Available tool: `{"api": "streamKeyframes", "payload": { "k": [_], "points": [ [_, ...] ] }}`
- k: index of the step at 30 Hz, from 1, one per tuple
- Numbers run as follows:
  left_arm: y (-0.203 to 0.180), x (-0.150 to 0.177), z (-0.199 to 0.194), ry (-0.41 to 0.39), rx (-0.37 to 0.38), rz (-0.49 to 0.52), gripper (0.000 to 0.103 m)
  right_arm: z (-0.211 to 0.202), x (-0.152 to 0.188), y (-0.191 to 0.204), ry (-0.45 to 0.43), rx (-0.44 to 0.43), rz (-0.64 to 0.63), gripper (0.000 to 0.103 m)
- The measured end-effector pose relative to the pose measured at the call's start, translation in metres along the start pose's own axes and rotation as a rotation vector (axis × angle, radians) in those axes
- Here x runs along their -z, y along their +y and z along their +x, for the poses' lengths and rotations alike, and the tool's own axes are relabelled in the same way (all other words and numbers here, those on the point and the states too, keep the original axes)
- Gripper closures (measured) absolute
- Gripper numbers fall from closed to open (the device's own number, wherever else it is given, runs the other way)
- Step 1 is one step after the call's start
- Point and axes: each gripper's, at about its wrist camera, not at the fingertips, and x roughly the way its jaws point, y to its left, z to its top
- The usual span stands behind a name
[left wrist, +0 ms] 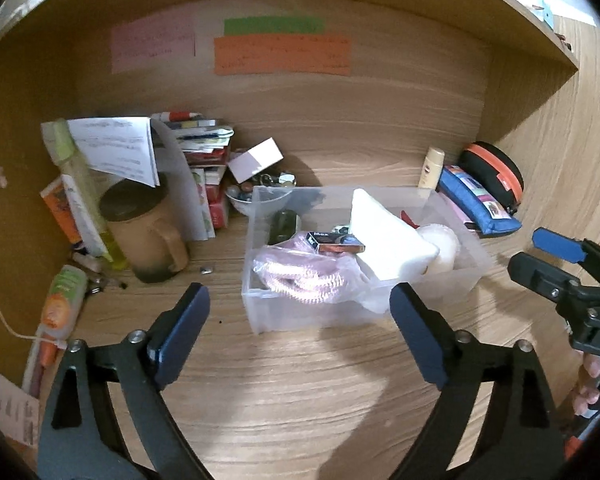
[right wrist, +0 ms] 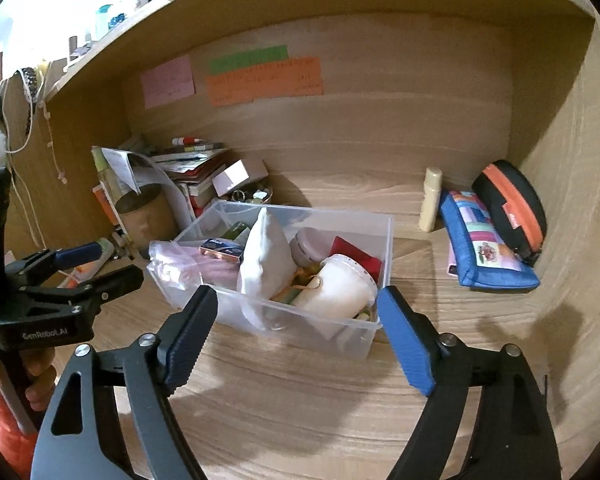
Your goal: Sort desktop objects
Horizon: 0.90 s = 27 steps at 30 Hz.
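A clear plastic bin [left wrist: 260, 312] [right wrist: 340, 340] sits mid-desk, filled with a white pouch [left wrist: 384, 236] [right wrist: 266, 256], a pink bag [left wrist: 300, 276] [right wrist: 172, 258], a small dark box [left wrist: 334, 241] [right wrist: 222, 249] and a white tub [right wrist: 336, 286]. My left gripper [left wrist: 300, 320] is open and empty, just in front of the bin. My right gripper [right wrist: 298, 320] is open and empty at the bin's near wall. A blue pencil case [left wrist: 476, 200] [right wrist: 484, 248], a black-orange case [left wrist: 496, 172] [right wrist: 512, 204] and a cream tube [left wrist: 432, 168] [right wrist: 430, 200] lie at the right.
A brown mug [left wrist: 148, 236] [right wrist: 144, 212], papers and stacked boxes [left wrist: 204, 160] [right wrist: 192, 168], a bowl of trinkets [left wrist: 256, 192] and tubes [left wrist: 62, 300] crowd the left corner. Coloured notes [left wrist: 280, 54] hang on the back wall. Wooden walls enclose both sides.
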Motion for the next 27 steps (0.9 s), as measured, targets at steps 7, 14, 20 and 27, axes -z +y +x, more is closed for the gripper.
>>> {"api": "streamKeyframes", "payload": {
  "k": [7, 14, 20, 27],
  "points": [
    [0.001, 0.011, -0.009, 0.0, 0.009, -0.01, 0.008, -0.011, 0.009, 0.004, 0.003, -0.003, -0.009, 0.017],
    [0.004, 0.019, -0.012, 0.012, 0.002, -0.02, 0.008, -0.016, 0.019, 0.003, 0.015, -0.013, 0.008, 0.016],
    [0.002, 0.024, -0.013, 0.017, -0.013, -0.009, 0.008, -0.016, 0.023, 0.002, 0.027, -0.016, 0.032, 0.016],
    [0.003, 0.022, -0.012, 0.013, -0.013, -0.013, 0.008, -0.016, 0.023, 0.001, 0.029, -0.018, 0.036, 0.016]
  ]
}}
